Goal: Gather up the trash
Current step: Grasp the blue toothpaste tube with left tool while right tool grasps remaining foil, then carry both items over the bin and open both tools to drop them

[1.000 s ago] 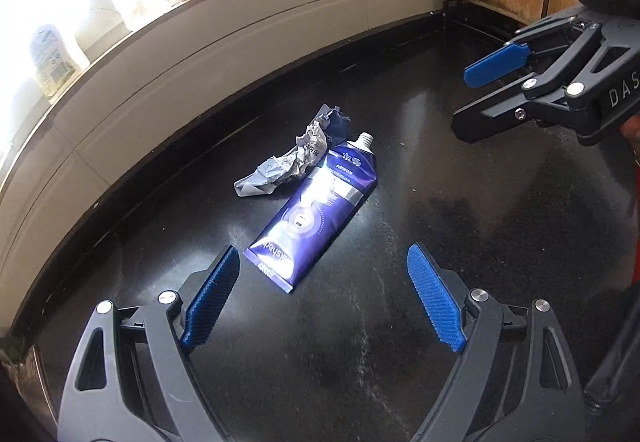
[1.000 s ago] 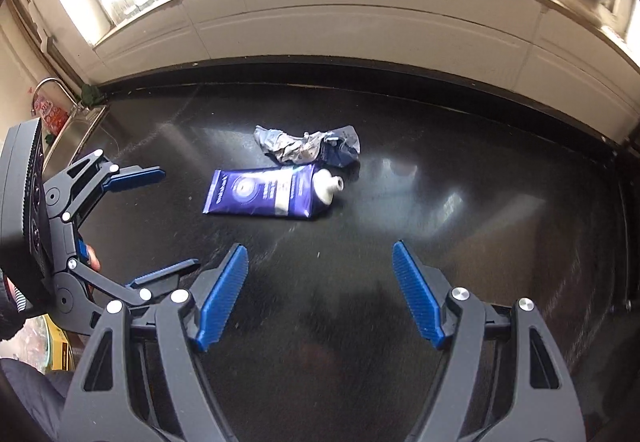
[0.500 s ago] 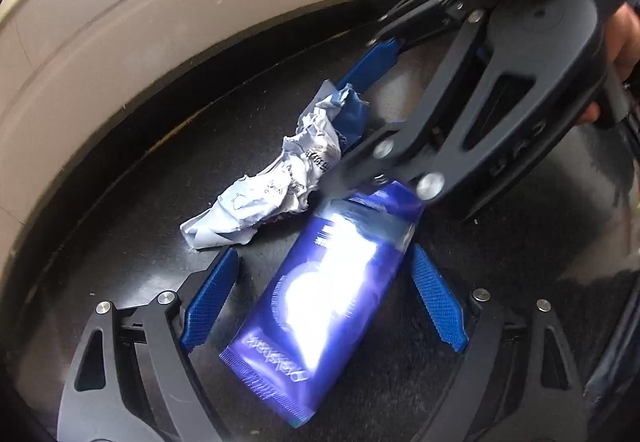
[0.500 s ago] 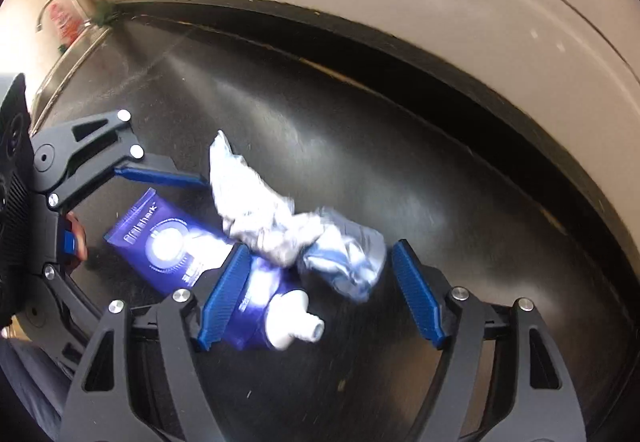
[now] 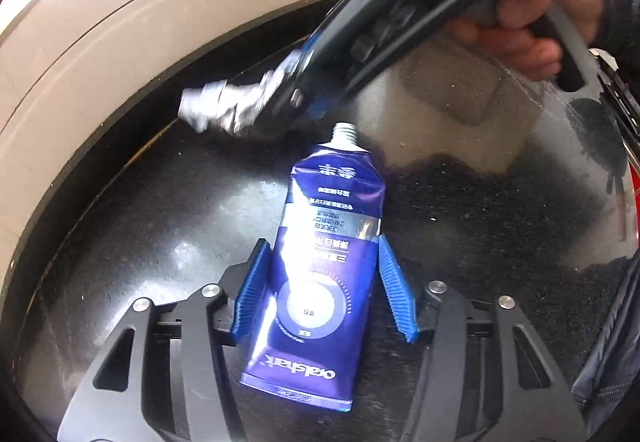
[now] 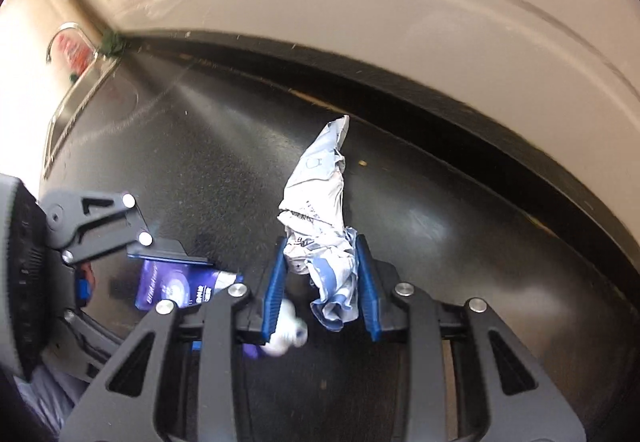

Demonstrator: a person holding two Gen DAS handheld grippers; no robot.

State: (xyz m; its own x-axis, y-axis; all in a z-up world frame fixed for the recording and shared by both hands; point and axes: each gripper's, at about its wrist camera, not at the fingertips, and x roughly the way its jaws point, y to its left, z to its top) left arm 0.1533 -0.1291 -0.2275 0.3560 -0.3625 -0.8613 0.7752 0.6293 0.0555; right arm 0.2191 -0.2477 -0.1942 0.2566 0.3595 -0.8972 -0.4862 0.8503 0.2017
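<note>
Trash here means two pieces on a dark counter [image 5: 460, 242]: a purple toothpaste tube [image 5: 324, 262] and a crumpled wrapper [image 6: 320, 226], lying just beside each other near the pale wall [image 6: 360, 21] at the far edge. The right gripper [image 6: 322, 282] is clamped on the wrapper, both blue pads pressing its lower, bunched end while the rest stands up toward the wall; in the left wrist view the paper looks lifted and blurred. The left gripper [image 5: 320, 294] straddles the tube lengthwise, its jaws closing, the pads at the tube's two edges; whether they press yet I cannot tell for sure. The tube lies flat, uncapped nozzle pointing far, crimped end near. So the step in hand is the pick-up, one piece per hand, with the wrapper secured and the tube not yet. Next, I judge, the left jaws need to finish closing on the flat, slippery tube before lifting; a flat tube may buckle or slide, so a firm squeeze first. No bin shows in either view.
</note>
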